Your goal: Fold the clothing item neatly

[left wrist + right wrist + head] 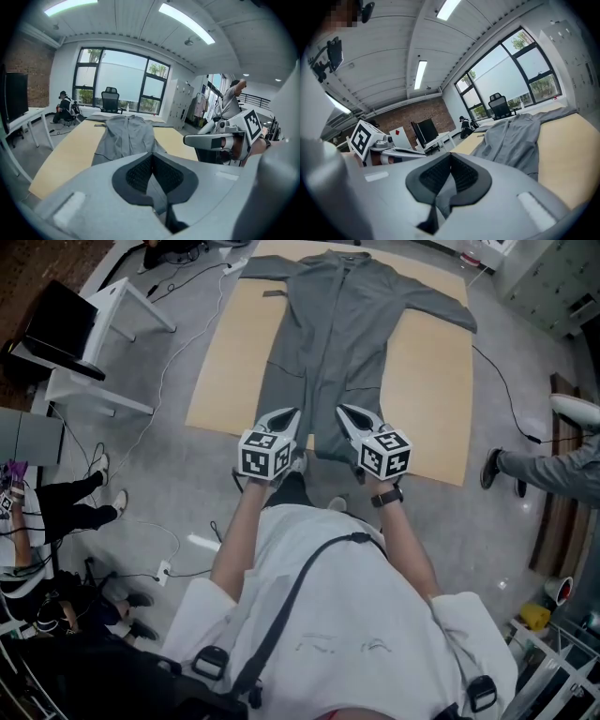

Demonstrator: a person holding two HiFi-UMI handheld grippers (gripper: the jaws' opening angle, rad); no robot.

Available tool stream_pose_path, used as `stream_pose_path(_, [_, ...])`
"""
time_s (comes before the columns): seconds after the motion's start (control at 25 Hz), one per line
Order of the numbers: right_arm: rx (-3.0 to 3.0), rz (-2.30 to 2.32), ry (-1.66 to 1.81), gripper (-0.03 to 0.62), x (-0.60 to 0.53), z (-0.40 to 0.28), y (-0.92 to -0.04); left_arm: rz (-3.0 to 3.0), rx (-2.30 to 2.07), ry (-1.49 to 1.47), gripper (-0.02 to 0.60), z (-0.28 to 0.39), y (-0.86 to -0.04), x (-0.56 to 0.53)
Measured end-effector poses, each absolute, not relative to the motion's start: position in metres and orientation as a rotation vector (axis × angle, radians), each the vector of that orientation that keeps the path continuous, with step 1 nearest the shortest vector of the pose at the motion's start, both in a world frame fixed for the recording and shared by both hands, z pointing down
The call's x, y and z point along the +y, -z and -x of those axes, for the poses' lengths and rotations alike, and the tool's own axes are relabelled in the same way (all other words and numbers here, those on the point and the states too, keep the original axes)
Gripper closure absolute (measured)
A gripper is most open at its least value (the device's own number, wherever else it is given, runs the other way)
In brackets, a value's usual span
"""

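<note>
- Garment [330,334]: grey, long-sleeved, spread flat on the tan board [225,362]; collar far from you, hem nearest.
- Left gripper [284,420], right gripper [352,418]: both clamped on the near hem, with cloth seemingly pinched between the pads.
- Step: first fold, judged barely begun. Next, you lift both points evenly and carry them toward the collar.
- Obscured: the hem edge under your grippers in the head view.

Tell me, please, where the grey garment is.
Head view: the grey garment lies spread on the wooden board, its near hem pinched by the left claw and right claw.
</note>
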State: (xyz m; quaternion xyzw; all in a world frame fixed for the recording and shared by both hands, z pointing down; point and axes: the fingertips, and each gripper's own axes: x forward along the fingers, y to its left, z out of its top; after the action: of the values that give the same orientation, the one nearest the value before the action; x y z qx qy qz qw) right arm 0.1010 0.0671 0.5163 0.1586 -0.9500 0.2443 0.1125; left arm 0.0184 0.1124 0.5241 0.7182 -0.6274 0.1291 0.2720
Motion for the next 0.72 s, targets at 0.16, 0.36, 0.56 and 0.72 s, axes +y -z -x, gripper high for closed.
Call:
stream_pose_path(0.16, [-2.835, -0.452, -0.701, 0.588, 0.063, -0.085, -0.501, -1.933, -1.742, -0.326, 0.581, -0.003, -0.509, 0.110])
stream_pose_path(0.36, [-2.799, -0.395, -0.647, 0.588, 0.067, -0.050, -0.512, -1.895, -1.736, -0.283, 0.581, 0.037, -0.517, 0.103])
stream_pose_path(0.56, [-2.783, -0.409, -0.657, 0.588, 0.039, 0.004, -0.519, -1.847, -1.706, -0.205, 0.581, 0.100, -0.534, 0.063])
stream_pose_path(0.72, [-2.753, -0.428, -0.676, 0.588, 0.005, 0.056, -0.522, -1.793, -1.636, -0.106, 0.581, 0.157, -0.547, 0.019])
